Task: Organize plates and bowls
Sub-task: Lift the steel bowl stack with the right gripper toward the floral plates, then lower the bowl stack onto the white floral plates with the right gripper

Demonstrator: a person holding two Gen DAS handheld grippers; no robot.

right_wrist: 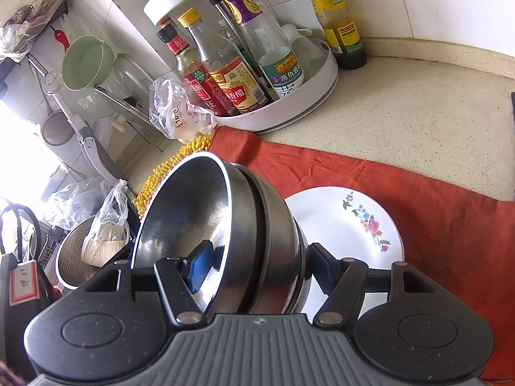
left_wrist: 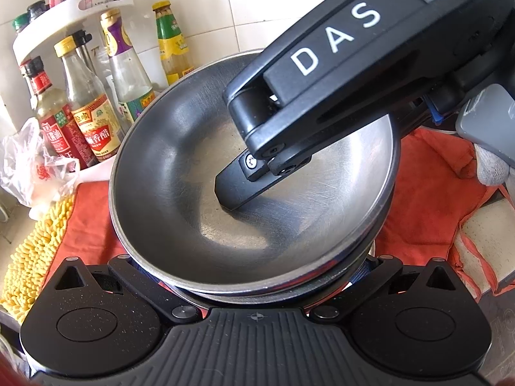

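A stack of nested steel bowls [right_wrist: 199, 202] hangs tilted over the red cloth [right_wrist: 434, 209]. My right gripper [right_wrist: 260, 257] is shut on its rim, the blue-padded finger [right_wrist: 199, 267] inside the top bowl and the other finger outside. The left wrist view shows that inner finger [left_wrist: 238, 186] lying in the top bowl [left_wrist: 180, 167]. My left gripper [left_wrist: 254, 289] sits right under the stack's near edge, its fingers hidden by the bowls. A white plate with a flower print [right_wrist: 347, 222] lies on the cloth just behind the stack.
A white turntable rack of sauce bottles [right_wrist: 244, 74] stands at the back, with one bottle [right_wrist: 338, 22] beside it by the tiled wall. A plastic bag [right_wrist: 177, 109] and yellow chenille mat [right_wrist: 167, 173] lie left of the cloth. A steel colander [right_wrist: 74, 257] sits far left. A gloved hand [left_wrist: 492, 167] holds the right gripper.
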